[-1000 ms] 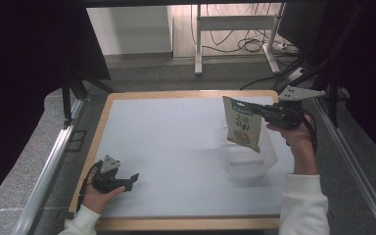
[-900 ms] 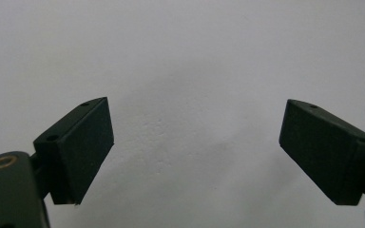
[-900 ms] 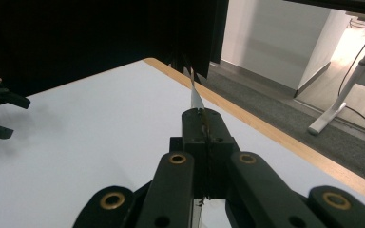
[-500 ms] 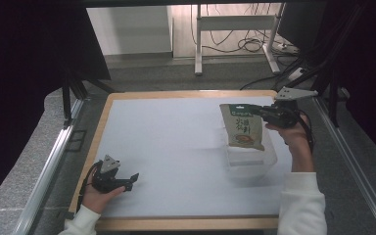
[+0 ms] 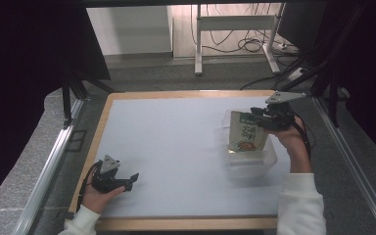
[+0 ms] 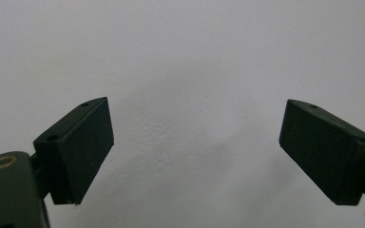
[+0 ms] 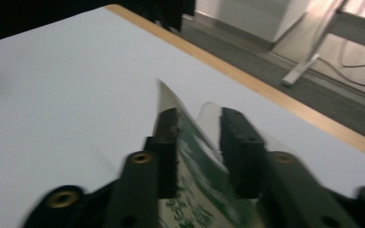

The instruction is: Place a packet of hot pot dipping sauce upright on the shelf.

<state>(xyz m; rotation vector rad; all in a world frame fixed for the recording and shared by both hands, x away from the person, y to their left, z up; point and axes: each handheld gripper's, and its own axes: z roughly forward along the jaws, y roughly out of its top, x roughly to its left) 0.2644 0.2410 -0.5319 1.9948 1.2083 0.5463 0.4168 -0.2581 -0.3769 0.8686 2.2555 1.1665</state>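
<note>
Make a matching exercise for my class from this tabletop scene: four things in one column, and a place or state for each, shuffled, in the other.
Things:
1. snack packet
2. clear plastic container
3. left gripper
4. right gripper

Places or states:
A. resting low at the near left of the table, jaws wide apart
B. on the table's right side, see-through
C. standing upright in the container
D. at the packet's top edge, jaws just opening with the packet between them

Pairs: 1-C, 2-B, 3-A, 4-D

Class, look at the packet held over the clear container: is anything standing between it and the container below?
Nothing visible does. The packet hangs between the right gripper's fingers, whose jaws have just been opening, with its lower edge already at the open top of the clear container.
</note>
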